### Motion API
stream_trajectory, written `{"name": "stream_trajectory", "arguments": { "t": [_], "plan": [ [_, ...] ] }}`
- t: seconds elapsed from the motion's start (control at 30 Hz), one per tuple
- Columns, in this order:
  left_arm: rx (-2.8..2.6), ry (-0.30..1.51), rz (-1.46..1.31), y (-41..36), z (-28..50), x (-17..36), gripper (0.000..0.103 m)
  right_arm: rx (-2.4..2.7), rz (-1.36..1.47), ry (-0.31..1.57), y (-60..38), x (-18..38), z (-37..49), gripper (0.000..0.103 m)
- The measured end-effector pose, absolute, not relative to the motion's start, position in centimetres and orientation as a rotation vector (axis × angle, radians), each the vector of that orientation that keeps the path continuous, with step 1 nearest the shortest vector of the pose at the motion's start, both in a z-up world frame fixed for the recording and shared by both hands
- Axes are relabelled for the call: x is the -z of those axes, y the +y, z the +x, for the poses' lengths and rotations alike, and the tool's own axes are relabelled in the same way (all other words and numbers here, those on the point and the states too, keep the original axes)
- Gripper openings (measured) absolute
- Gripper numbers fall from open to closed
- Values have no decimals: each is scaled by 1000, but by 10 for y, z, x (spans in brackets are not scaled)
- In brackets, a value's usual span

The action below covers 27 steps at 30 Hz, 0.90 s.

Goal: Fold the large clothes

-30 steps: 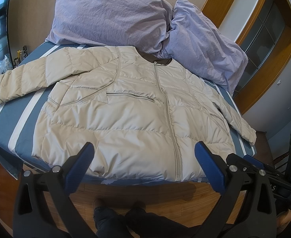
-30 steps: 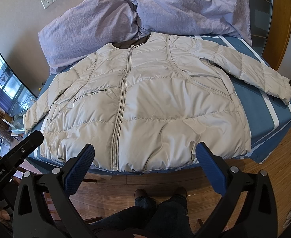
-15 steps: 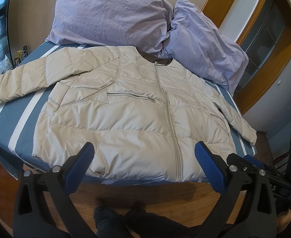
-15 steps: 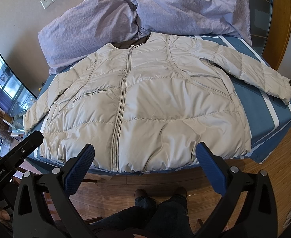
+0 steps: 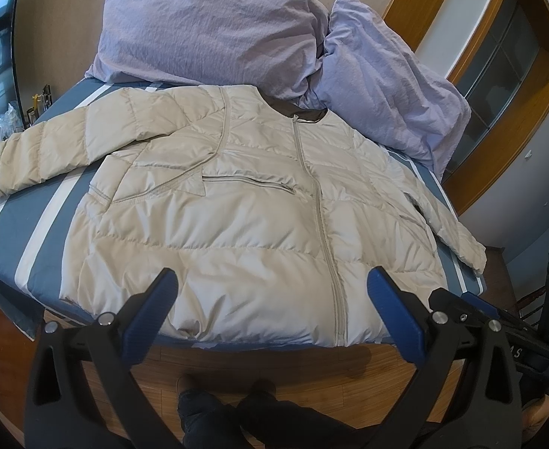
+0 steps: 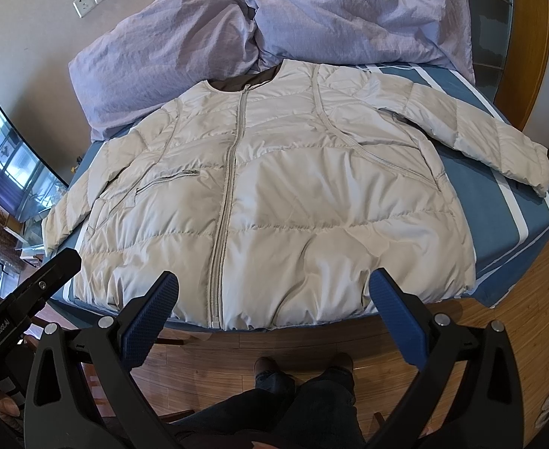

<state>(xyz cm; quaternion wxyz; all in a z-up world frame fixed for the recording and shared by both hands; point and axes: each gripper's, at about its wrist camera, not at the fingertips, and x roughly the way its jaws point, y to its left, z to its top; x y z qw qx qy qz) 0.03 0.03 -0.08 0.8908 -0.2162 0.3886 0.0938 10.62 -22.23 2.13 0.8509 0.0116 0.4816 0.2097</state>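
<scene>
Two pillows hide the jacket's collar edge.

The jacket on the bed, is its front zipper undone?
No, the beige jacket lies flat on the bed with its zipper closed from collar to hem.

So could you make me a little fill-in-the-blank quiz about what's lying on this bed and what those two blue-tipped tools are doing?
1. The beige puffer jacket lies spread flat on the bed, its front zipper fully ____.
2. Both the left tool and the right tool are ____, holding nothing.
3. Two ____ pillows sit behind the jacket's collar.
4. The bed sheet is blue with ____ stripes.

Missing words: closed; open; lilac; white
</scene>
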Motion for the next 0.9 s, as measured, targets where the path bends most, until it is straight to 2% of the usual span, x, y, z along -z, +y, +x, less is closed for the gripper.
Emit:
{"name": "stream_trajectory", "arguments": {
  "t": [0.4, 0.73, 0.9],
  "plan": [
    [-275, 873, -411, 17, 30, 16, 101, -361, 68, 1021, -245, -15, 164, 102],
    [-343, 947, -385, 29, 65, 33, 101, -73, 207, 1044, -331, 0, 255, 102],
    [-371, 975, -376, 32, 78, 40, 101, 97, 316, 1063, -390, 16, 294, 94]
  ]
}}
